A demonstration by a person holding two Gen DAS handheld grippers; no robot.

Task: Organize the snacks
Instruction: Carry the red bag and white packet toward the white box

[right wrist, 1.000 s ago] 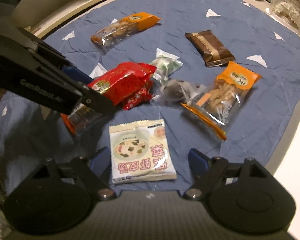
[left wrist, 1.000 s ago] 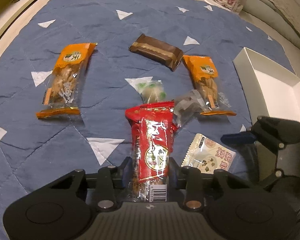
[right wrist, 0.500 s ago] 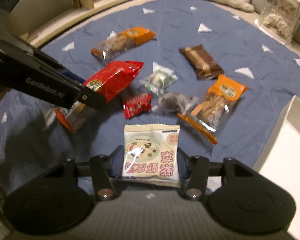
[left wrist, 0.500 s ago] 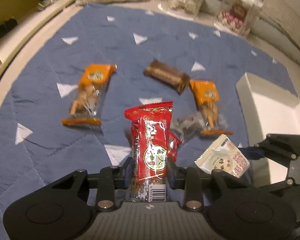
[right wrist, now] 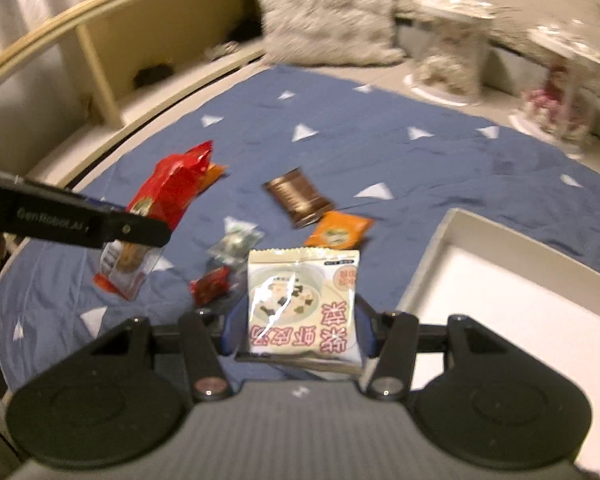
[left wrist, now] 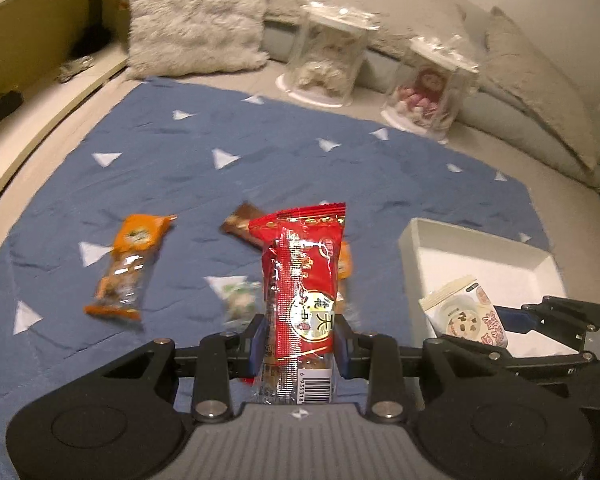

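Left gripper [left wrist: 298,332] clamps red snack pack [left wrist: 300,276], long axis upright; right gripper [right wrist: 300,320] clamps beige sachet [right wrist: 302,304]; white box [right wrist: 432,264] at 2 o'clock of right gripper, nearer that hand; other snacks on blue quilt [left wrist: 300,160].

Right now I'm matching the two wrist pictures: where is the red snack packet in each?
Left wrist: red snack packet at bottom centre, clamped upright.
Right wrist: red snack packet at left, behind the other gripper's black finger.
Shared landmark: white box, at right in both.
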